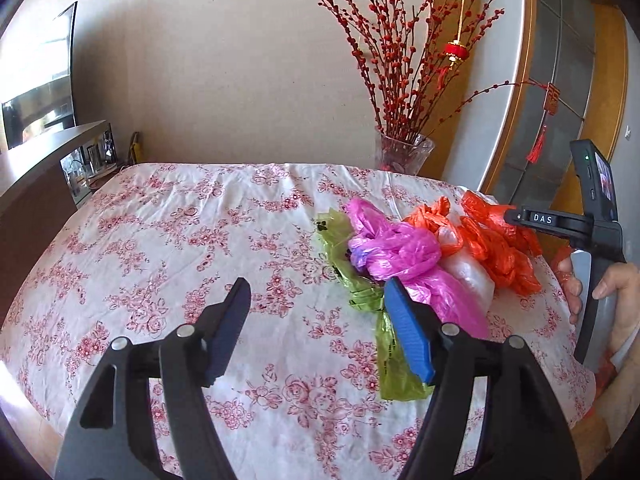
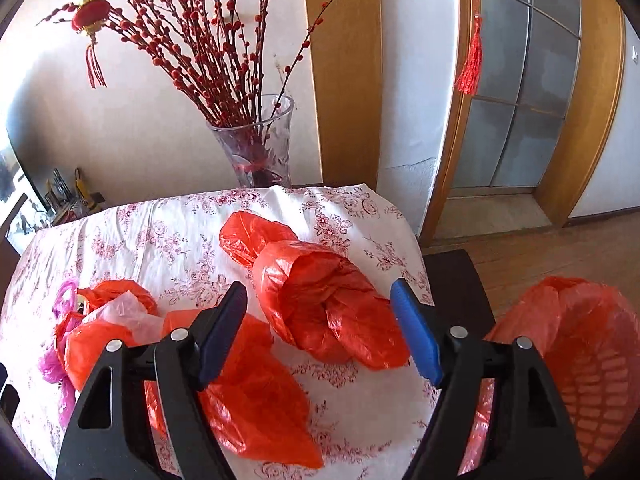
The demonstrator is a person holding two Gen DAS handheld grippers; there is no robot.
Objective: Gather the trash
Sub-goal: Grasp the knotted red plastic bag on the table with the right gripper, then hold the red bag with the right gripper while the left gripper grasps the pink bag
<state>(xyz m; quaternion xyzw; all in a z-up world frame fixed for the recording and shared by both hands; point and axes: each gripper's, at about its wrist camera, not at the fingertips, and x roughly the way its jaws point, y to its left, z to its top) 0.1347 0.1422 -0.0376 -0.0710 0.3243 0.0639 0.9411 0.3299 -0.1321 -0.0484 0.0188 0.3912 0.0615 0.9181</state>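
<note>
While both grippers hover over the table (image 1: pixel 160 216) with its rose-patterned cloth, neither one holds anything. The left gripper (image 1: pixel 316 320) has its jaws wide apart above bare cloth, with its blue-padded finger just beside the near end of one green bag (image 1: pixel 394 376). That green bag lies partly under one pink bag (image 1: pixel 400 256), knotted and crumpled, and next to the pink one sits one clear whitish bag (image 1: pixel 472 280). Behind and to the right of these, the left camera shows a heap of orange bags (image 1: pixel 500 248); how many are in it cannot be told from that view.

The right gripper (image 2: pixel 320 308) also has its jaws spread apart, and one rolled orange bag (image 2: pixel 320 300) lies on the cloth between its fingers, not clamped. The right camera shows three orange pieces on the cloth: that rolled one, one flat one (image 2: pixel 256 396) lying nearer under the left finger, and one crumpled one (image 2: pixel 100 332) at the left beside the pink bag. One basket (image 2: pixel 592 392) lined with an orange bag stands off the table's right edge. One glass vase (image 2: pixel 260 148) of red-budded branches stands at the far edge.
</note>
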